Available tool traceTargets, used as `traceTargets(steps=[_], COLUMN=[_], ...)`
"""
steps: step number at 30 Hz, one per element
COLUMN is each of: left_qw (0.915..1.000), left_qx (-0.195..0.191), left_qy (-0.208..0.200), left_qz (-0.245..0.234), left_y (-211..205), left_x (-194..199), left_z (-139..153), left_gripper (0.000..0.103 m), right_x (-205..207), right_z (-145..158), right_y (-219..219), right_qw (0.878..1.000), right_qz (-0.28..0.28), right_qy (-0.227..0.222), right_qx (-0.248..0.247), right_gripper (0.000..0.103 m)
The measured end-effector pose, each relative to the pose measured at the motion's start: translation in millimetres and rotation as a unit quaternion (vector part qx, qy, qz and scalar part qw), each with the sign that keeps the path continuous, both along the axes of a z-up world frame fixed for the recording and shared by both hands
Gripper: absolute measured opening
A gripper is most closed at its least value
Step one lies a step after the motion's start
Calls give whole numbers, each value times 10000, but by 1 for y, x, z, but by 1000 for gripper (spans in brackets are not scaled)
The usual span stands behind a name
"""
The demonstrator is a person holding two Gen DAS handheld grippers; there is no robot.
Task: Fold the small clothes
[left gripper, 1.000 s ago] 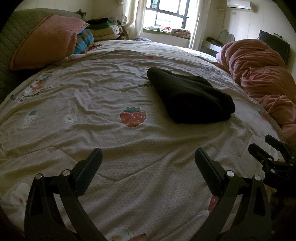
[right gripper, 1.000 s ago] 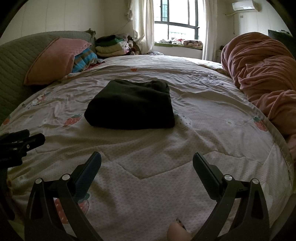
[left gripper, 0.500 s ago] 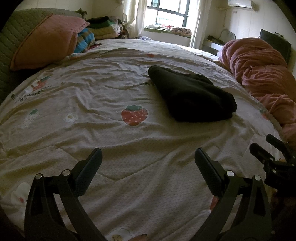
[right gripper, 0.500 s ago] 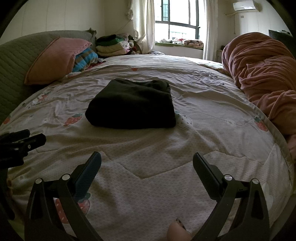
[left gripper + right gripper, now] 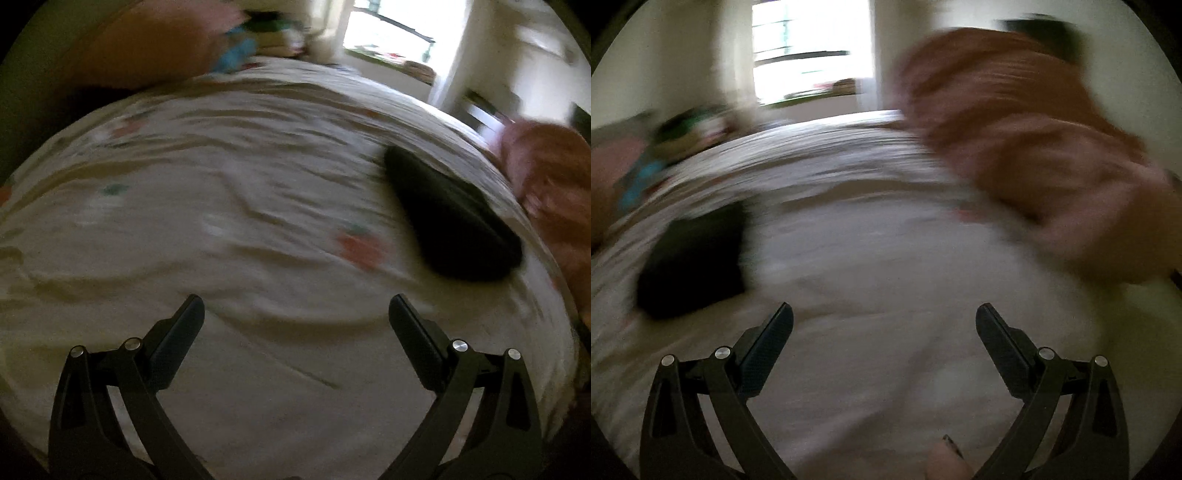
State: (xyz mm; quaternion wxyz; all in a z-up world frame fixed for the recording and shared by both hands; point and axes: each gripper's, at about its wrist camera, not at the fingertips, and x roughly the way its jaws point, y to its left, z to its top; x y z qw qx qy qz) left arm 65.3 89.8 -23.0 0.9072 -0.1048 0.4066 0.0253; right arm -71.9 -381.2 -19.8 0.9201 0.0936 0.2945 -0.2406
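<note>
Well, the dark folded cloth bundle (image 5: 450, 221) lies on the pale strawberry-print quilt (image 5: 240, 206), near the pink rumpled duvet (image 5: 1034, 147). Left gripper (image 5: 295, 314) & right gripper (image 5: 884, 319): jaws apart, empty. Folding looks done; next prob. needs another garment.

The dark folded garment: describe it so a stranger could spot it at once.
Start at the big bed with its pale strawberry-print cover. The dark folded garment lies flat on it, short of the heaped pink blanket. It is the only black thing on the cover, a neat flat bundle rather than a rumpled mound.
</note>
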Motion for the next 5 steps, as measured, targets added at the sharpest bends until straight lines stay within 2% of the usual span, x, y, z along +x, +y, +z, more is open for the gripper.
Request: traceTargets(steps=[2, 4, 5], left_qw=[9981, 9913, 9857], left_qx=[292, 717, 874], left_qy=[128, 215, 248], left_qz=[528, 1087, 1419], left_y=[59, 110, 139], left_x=[15, 25, 28], left_z=[4, 8, 9], left_gripper=[93, 93, 93], right_x=[-25, -56, -73], right_z=[-3, -13, -18], right_y=[-72, -139, -167], right_qw=[9921, 9719, 9561], right_qz=[-1225, -2264, -2821], right_qy=[258, 534, 691], right_qx=[121, 374, 396], right_gripper=[98, 98, 98])
